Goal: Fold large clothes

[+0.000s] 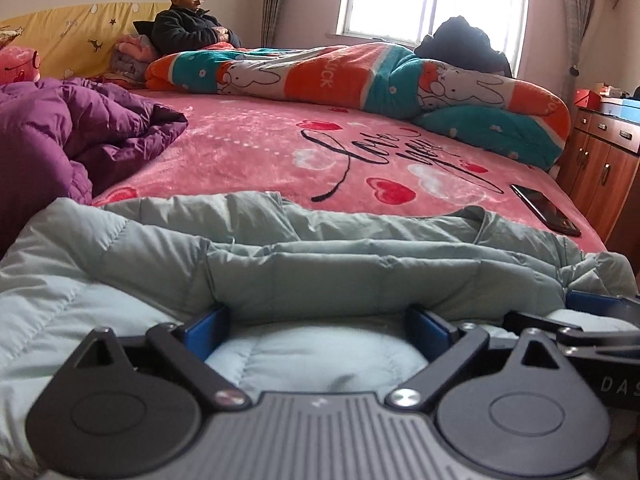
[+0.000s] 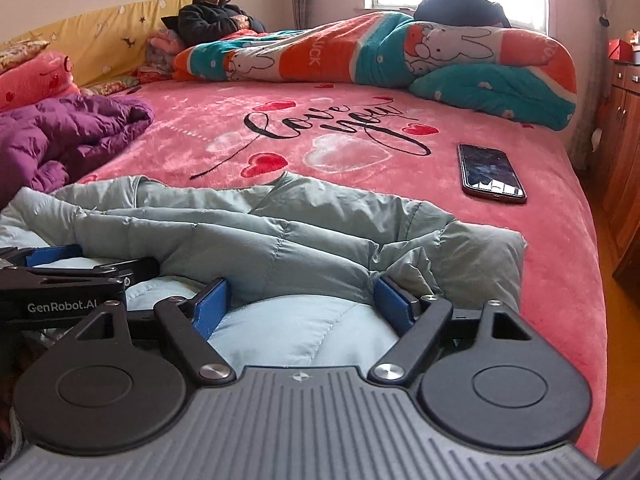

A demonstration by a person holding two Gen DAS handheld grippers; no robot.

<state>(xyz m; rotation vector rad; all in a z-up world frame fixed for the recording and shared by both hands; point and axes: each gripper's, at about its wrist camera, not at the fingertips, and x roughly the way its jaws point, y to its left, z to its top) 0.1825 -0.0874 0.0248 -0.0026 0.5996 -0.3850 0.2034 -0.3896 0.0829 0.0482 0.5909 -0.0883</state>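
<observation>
I find the pale grey-green quilted down jacket (image 1: 320, 248) lying bunched on the near edge of the bed, on the pink plush bedspread with red hearts and black script (image 1: 248, 148), which I take as my landmark. My left hand-held gripper (image 1: 320, 322) stands released over the jacket: its blue pads (image 1: 208, 330) are spread wide with a puffed panel of the jacket between them, and I see neither pad pressing on the fabric. My right hand-held gripper (image 2: 304, 300) is likewise released, blue pads (image 2: 210, 306) wide apart over a lighter panel of the same jacket, with a folded ridge of the fabric rising just beyond the fingertips. In the right wrist view the left gripper shows at the left edge, just beside the right one, both low over the jacket. On the bedspread, left of the jacket, lies a crumpled purple quilted garment (image 2: 68, 136). To the right of the jacket, apart from it, a dark smartphone with a reddish case (image 2: 490, 174) lies flat, screen up. At the far side of the bedspread runs a rolled orange, teal and white rabbit-print quilt (image 1: 360, 80), and a person in a dark jacket (image 1: 192, 24) sits behind it against the yellow headboard cover (image 1: 80, 32). A brown wooden cabinet (image 1: 600, 168) stands beyond the right edge of the bed.
</observation>
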